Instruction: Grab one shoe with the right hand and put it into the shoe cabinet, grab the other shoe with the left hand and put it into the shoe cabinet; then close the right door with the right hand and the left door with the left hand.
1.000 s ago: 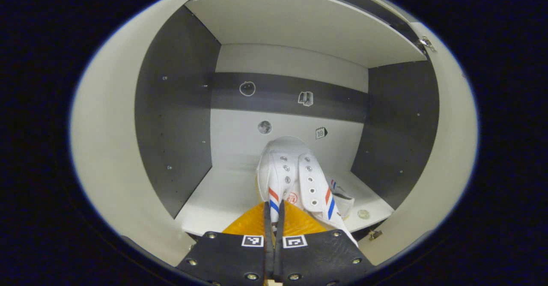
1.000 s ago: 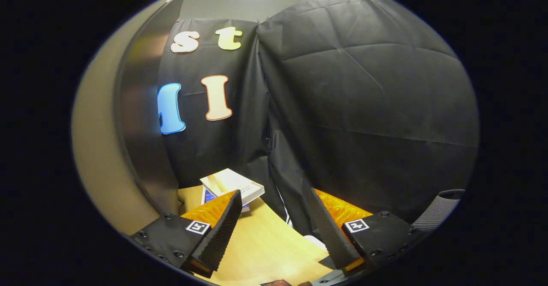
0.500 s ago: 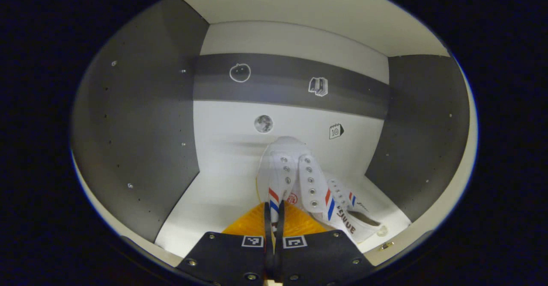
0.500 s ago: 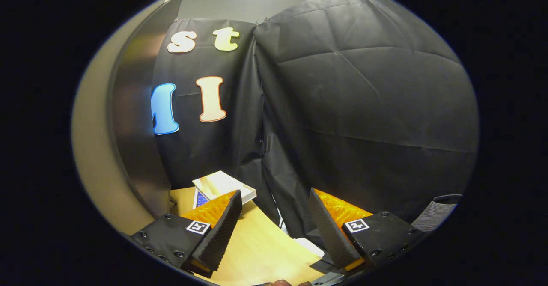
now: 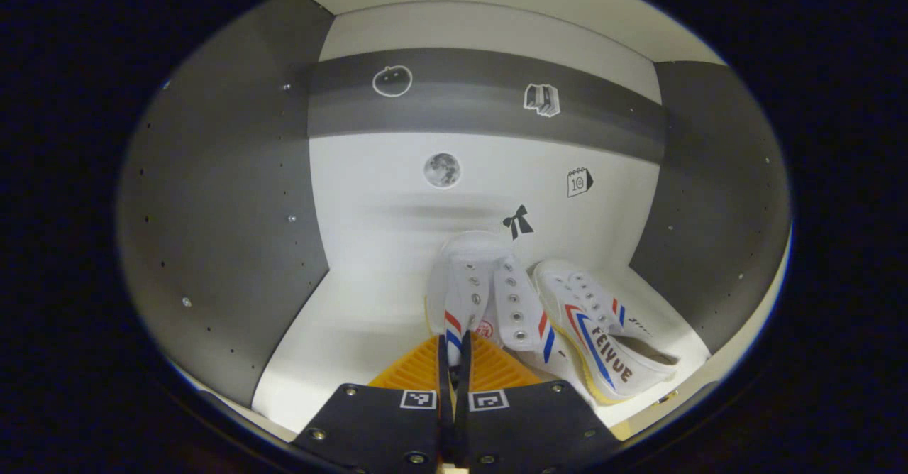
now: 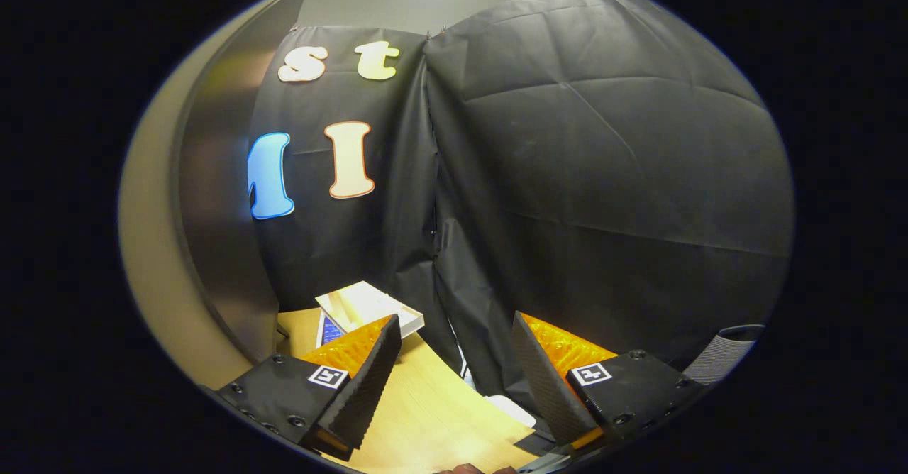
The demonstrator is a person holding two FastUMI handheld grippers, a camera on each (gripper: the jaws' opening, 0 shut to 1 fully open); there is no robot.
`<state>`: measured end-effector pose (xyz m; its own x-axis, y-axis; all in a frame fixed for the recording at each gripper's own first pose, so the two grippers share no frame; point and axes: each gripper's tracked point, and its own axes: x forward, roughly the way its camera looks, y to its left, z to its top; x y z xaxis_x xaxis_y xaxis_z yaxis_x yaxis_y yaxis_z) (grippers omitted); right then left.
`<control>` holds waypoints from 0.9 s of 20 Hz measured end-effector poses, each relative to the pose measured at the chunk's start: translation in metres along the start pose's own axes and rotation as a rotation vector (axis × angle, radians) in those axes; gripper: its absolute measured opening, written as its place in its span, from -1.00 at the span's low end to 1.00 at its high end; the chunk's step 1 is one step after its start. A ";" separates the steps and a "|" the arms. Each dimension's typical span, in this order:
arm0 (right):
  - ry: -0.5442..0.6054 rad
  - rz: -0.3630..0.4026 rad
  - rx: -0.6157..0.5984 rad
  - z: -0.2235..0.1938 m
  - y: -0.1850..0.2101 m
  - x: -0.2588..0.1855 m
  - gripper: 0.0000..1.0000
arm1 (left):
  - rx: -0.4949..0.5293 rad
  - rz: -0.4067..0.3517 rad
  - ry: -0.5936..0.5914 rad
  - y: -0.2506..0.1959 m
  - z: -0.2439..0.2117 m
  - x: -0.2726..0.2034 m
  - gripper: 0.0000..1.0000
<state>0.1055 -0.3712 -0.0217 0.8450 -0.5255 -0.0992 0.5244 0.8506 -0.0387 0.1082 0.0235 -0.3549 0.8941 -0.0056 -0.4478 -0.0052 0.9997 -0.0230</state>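
Shoe hanging toe-forward inside the shoe cabinet, pinched at the thin canvas edge of its collar by the left gripper, whose fingers are pressing nearly together on that flap. Judging it light and soft: canvas upper likely folding under the pinch, rubber sole stiffer, so the toe probably drooping and swinging a little; collar edge seeming a workable hold, heel tab a firmer one. Lying just to the right, toward the cabinet floor's front right corner, the other shoe, side by side with the held one and possibly touching it; contact hard to tell. Leaving open floor toward the left wall and the back left corner, plenty of room for setting down and backing straight out over the front edge. Watching the right-hand neighbour when letting go, since a sideways nudge could push it toward the front edge. Hovering outside over a wooden table, the right gripper with fingers spread wide and holding nothing, a book lying ahead near the black cloth wall, a curved pale panel, probably the right door, standing at the left of that view.
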 end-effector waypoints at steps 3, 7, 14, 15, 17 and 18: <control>-0.002 0.008 0.000 0.002 0.005 -0.003 0.96 | 0.013 0.002 -0.015 -0.001 0.000 -0.001 -0.80; -0.021 0.014 0.005 0.009 0.008 -0.013 0.96 | 0.115 0.035 -0.104 0.003 0.019 -0.018 0.10; -0.080 0.016 0.014 0.041 0.010 -0.043 0.84 | 0.130 0.058 -0.246 -0.005 0.031 -0.122 0.96; -0.091 0.020 0.012 0.049 0.011 -0.049 0.96 | 0.134 0.060 -0.274 -0.004 0.035 -0.142 0.96; -0.110 0.039 0.005 0.061 0.017 -0.062 0.96 | 0.139 0.050 -0.319 -0.006 0.039 -0.181 0.96; -0.121 0.051 0.002 0.068 0.020 -0.069 0.96 | 0.137 0.044 -0.342 -0.006 0.042 -0.200 0.96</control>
<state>0.0651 -0.3189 0.0520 0.8770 -0.4801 0.0199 0.4805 0.8763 -0.0342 -0.0516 0.0192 -0.2276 0.9924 0.0218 -0.1208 -0.0072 0.9928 0.1199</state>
